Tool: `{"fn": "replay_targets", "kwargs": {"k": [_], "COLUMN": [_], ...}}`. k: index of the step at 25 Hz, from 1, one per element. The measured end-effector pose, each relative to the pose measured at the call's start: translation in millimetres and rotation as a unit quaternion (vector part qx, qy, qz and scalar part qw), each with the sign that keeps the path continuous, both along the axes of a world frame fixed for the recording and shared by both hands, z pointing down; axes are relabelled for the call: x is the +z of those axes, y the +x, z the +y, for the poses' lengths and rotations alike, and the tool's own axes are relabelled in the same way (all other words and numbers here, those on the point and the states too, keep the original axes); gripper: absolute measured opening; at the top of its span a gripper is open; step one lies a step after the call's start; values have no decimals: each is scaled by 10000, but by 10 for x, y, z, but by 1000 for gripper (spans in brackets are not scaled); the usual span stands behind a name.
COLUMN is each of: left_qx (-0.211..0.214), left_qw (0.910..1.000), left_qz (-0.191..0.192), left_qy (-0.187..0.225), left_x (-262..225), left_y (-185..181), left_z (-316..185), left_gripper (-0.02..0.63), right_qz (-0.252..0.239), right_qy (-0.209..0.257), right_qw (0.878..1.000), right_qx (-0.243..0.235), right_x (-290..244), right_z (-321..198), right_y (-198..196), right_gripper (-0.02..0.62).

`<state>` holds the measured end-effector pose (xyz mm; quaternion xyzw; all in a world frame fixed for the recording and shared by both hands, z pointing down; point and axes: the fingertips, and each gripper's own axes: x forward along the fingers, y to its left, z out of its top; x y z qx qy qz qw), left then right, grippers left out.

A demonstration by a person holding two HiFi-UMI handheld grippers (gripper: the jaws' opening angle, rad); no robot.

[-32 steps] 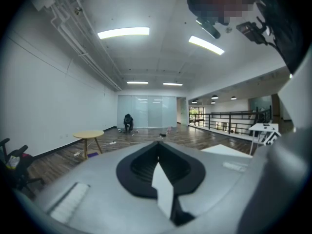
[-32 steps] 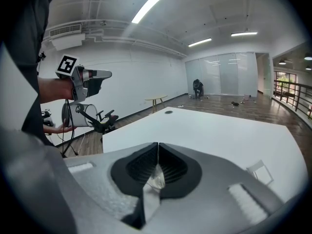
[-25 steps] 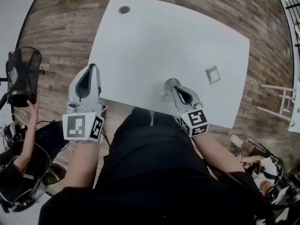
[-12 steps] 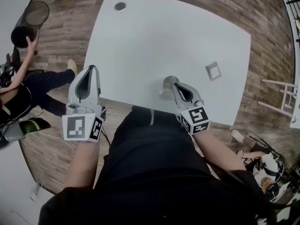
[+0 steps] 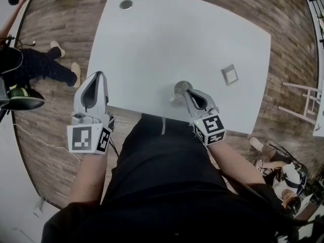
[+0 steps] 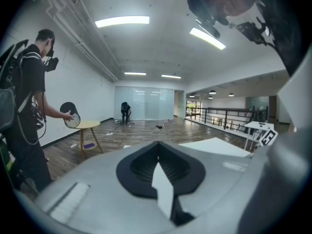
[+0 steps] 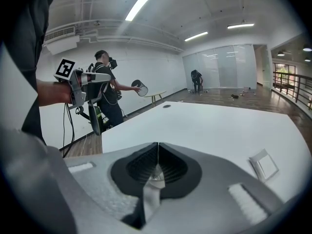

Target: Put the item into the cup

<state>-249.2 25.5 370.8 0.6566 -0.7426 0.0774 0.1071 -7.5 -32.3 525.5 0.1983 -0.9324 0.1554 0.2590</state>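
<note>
Item: a small square piece (image 5: 229, 74) lies flat on the white table (image 5: 167, 34), well apart from the metal cup (image 5: 180, 88), to its right.
Cup: upright near the table's near edge.
Right gripper (image 5: 188, 93): forearm reaches forward, jaws closed together, tips at the cup's rim.
Left gripper (image 5: 99, 75): held level off the table's left edge, jaws closed on nothing.
Unclear: whether the right tips pinch the rim; its own jaws cover most of the cup.

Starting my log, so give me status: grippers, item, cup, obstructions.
Both shut, empty: left gripper at left edge of table, right gripper beside metal cup. Square item on table, untouched. Nothing between.
</note>
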Motion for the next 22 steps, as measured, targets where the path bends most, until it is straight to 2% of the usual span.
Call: {"fn": "replay_targets", "kwargs": {"k": [22], "left_qx": [-51], "left_qw": [9997], "left_qz": [180], "left_qy": [-183], "left_x": [159], "left_y": [16], "left_z": [30], "left_gripper": [0], "right_qz": [56], "right_qy": [-184], "right_qw": [9998], "right_qx": [15], "right_x": [86], "right_z": [52], "right_y": [-4], "right_gripper": [8]}}
